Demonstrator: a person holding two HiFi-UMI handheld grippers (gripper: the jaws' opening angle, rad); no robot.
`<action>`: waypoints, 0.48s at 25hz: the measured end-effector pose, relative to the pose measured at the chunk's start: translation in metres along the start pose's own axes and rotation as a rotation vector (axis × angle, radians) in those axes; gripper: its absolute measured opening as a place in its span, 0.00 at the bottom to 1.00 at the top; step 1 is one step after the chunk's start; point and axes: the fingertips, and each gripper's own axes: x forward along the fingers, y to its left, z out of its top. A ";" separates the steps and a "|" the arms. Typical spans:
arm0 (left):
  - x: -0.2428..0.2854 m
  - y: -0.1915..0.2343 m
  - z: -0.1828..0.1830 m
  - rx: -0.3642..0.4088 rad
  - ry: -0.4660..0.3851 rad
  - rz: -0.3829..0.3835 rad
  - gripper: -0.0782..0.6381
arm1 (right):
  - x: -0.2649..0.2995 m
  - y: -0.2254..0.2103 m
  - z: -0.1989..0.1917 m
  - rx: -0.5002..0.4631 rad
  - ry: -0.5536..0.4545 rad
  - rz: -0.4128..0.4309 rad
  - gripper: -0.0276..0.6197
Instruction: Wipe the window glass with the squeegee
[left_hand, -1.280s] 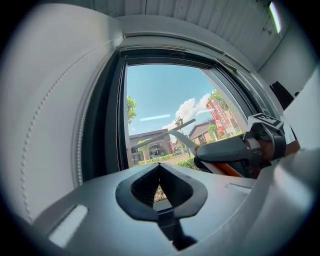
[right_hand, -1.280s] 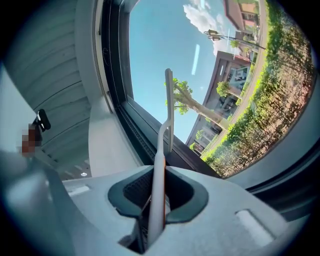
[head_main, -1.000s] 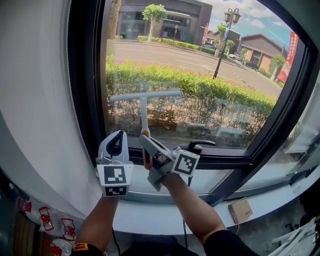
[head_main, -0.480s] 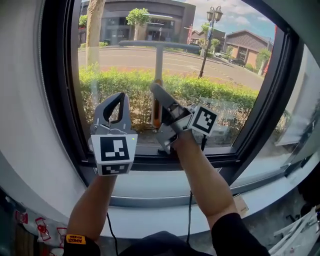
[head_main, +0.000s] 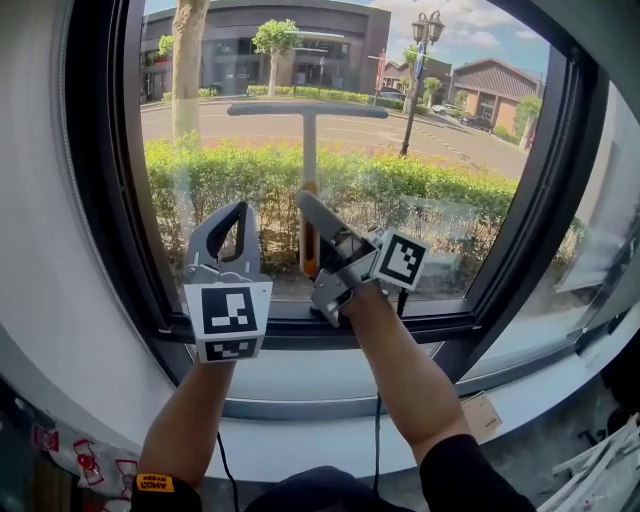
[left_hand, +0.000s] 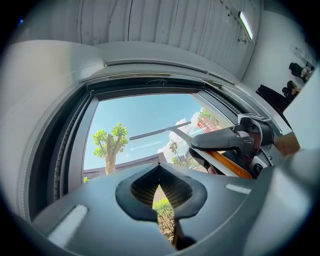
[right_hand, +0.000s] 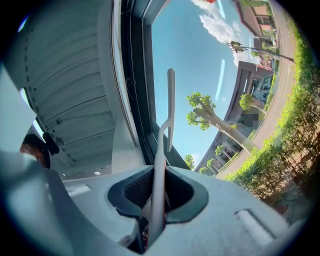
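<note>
I see the squeegee (head_main: 308, 150) standing upright at the glass (head_main: 450, 200), left of centre: grey blade level on top, orange grip below.

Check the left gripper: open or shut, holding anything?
Shut, empty. The left gripper has its jaw tips meeting, and only the hedge outside shows through the opening behind them.

The white sill (head_main: 280, 440) runs below my window; past it, a small cardboard box (head_main: 481, 414) lies on the grey floor (head_main: 535, 445).
</note>
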 end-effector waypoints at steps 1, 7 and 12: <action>0.000 -0.002 -0.009 -0.009 0.015 0.000 0.12 | -0.005 -0.004 -0.005 0.008 0.003 -0.003 0.12; -0.012 -0.034 -0.077 -0.081 0.133 -0.033 0.12 | -0.043 -0.023 -0.049 0.072 0.009 -0.033 0.12; -0.024 -0.062 -0.117 -0.119 0.199 -0.061 0.12 | -0.082 -0.040 -0.081 0.124 0.012 -0.079 0.12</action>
